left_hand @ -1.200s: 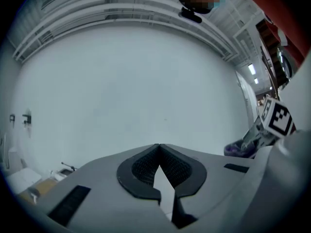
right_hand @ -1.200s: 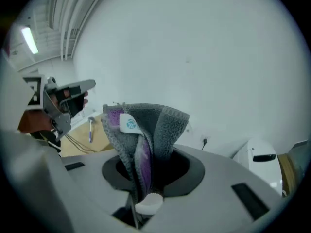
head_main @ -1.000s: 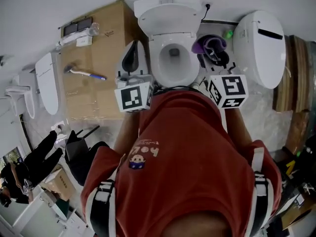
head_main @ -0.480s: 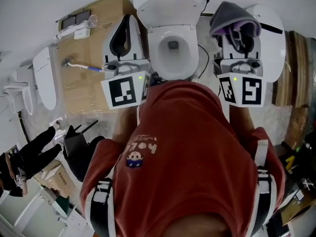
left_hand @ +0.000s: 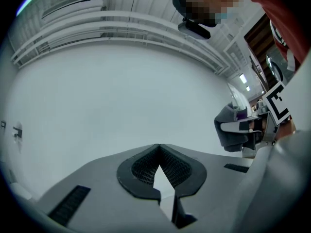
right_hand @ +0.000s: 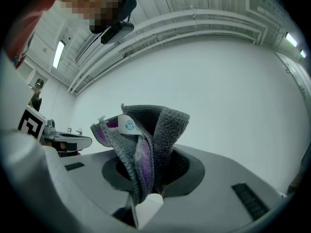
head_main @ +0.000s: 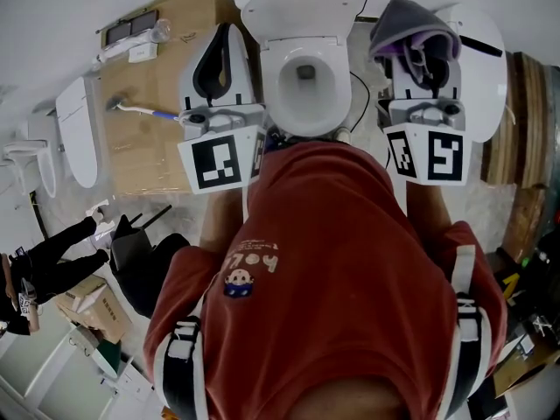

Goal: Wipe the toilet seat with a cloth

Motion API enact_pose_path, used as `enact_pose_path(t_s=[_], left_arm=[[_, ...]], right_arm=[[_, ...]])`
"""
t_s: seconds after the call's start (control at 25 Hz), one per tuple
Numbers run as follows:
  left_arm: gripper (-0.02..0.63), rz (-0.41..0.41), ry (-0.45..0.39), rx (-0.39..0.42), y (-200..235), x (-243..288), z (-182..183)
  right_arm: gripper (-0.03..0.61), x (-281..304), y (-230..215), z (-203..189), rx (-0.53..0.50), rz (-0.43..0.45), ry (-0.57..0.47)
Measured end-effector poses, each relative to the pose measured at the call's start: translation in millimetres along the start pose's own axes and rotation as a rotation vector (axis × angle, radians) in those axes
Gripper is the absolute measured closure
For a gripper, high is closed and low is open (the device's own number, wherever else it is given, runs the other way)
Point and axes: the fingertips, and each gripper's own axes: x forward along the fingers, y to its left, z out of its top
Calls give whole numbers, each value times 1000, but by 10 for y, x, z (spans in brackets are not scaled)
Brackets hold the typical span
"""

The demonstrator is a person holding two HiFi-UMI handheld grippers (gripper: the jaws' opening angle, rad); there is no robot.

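The white toilet stands open at the top middle of the head view, its seat ring bare. My left gripper is held up left of the bowl, its jaws shut on nothing; its tips meet against a blank wall. Right of the bowl, my right gripper is raised and shut on a bunched grey and purple cloth. In the right gripper view, the cloth stands up from between the jaws of this gripper. Neither gripper touches the toilet.
A cardboard box left of the toilet carries a toilet brush. One loose white seat lid lies at the right and another at the left. Wooden boards stand far right. A person in black is at the lower left.
Both grippers have risen from low beside the bowl to a raised pose with jaws pointing up, the cloth lifted with the right one. Over the last half second they barely move.
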Motion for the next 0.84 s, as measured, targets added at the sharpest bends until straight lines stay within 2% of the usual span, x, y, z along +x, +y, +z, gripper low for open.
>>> enact_pose_path(t_s=[0.36, 0.84], left_arm=[[600, -8, 2, -13, -30, -26, 22], [600, -39, -1, -12, -106, 40, 50]], right_arm=[[497, -23, -31, -40, 24, -12, 10], [497, -80, -124, -55, -4, -34, 18]])
